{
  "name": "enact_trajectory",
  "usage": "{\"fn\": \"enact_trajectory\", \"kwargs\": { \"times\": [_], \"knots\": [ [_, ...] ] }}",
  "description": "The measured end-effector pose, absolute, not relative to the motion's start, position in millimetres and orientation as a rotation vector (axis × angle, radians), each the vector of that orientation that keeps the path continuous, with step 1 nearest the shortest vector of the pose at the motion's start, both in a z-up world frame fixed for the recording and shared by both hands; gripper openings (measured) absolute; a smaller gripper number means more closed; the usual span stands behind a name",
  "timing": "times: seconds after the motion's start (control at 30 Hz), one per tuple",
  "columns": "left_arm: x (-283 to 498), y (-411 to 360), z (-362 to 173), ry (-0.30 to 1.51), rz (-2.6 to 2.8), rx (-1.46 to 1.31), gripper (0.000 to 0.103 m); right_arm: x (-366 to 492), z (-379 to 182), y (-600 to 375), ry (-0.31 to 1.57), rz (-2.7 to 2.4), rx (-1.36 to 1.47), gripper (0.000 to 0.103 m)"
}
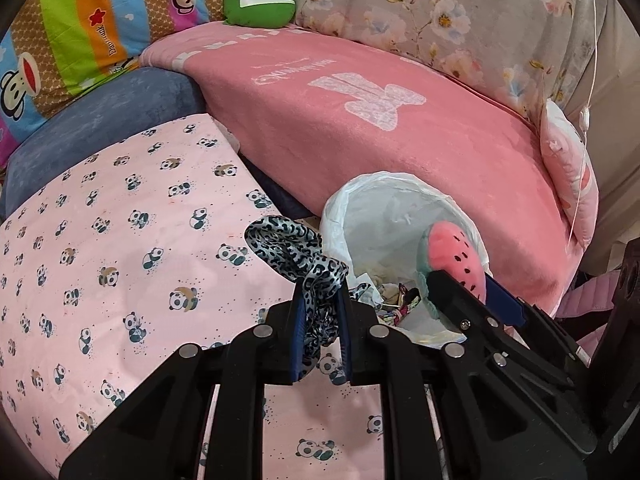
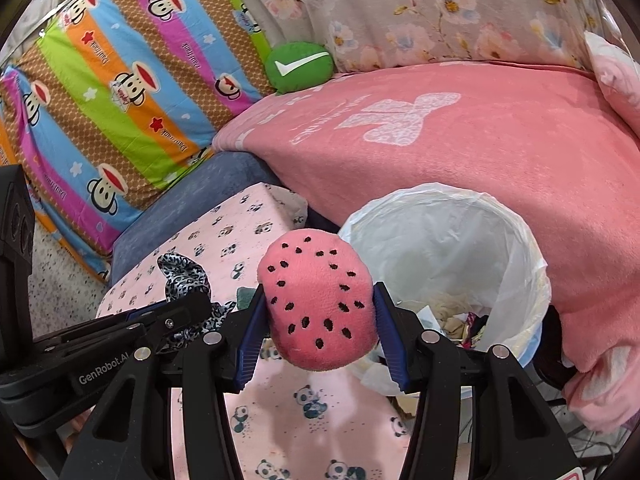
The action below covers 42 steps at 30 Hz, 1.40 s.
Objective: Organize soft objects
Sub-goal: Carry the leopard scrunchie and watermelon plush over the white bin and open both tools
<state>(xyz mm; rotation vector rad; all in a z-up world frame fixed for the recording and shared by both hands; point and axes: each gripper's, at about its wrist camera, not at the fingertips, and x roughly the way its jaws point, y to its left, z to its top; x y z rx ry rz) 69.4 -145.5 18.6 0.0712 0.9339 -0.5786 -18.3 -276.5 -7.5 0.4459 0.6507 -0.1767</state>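
Note:
My left gripper (image 1: 320,300) is shut on a leopard-print satin scrunchie (image 1: 288,250), held above the pink panda-print surface (image 1: 120,248). The same scrunchie (image 2: 182,276) and left gripper (image 2: 188,300) show at the left of the right wrist view. My right gripper (image 2: 318,308) is shut on a pink watermelon plush (image 2: 318,304) with black seeds and a green rind. In the left wrist view that plush (image 1: 454,256) hangs over the rim of a white-lined bin (image 1: 360,200), with the right gripper (image 1: 464,292) clamped on it.
The bin (image 2: 516,240) holds scraps of mixed rubbish at its bottom. Behind it lies a pink blanket (image 1: 360,128), a green check-mark cushion (image 1: 260,0), a striped monkey-print pillow (image 2: 120,92), a floral quilt (image 2: 400,12) and a blue cushion (image 1: 100,120).

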Motion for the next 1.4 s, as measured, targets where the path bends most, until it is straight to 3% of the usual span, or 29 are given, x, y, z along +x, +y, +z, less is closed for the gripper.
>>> {"fn": "enact_trajectory", "kwargs": {
  "times": [0.5, 0.6, 0.67, 0.73, 1.4],
  "knots": [
    [83, -217, 19, 0.964, -0.721, 0.094, 0.016, -21, -19, -338, 0.64, -0.303, 0.5, 0.05],
    [90, -222, 22, 0.96, -0.73, 0.068, 0.034, -18, -19, -348, 0.639, -0.323, 0.501, 0.052],
    [94, -220, 25, 0.95, -0.726, 0.037, 0.053, -15, -18, -351, 0.637, -0.34, 0.493, 0.054],
    [97, -216, 26, 0.934, -0.706, 0.026, 0.059, -12, -18, -352, 0.633, -0.352, 0.483, 0.057],
    [100, -154, 8, 0.909, -0.503, 0.065, 0.064, -6, -13, -310, 0.695, -0.308, 0.388, 0.061]
  ]
}}
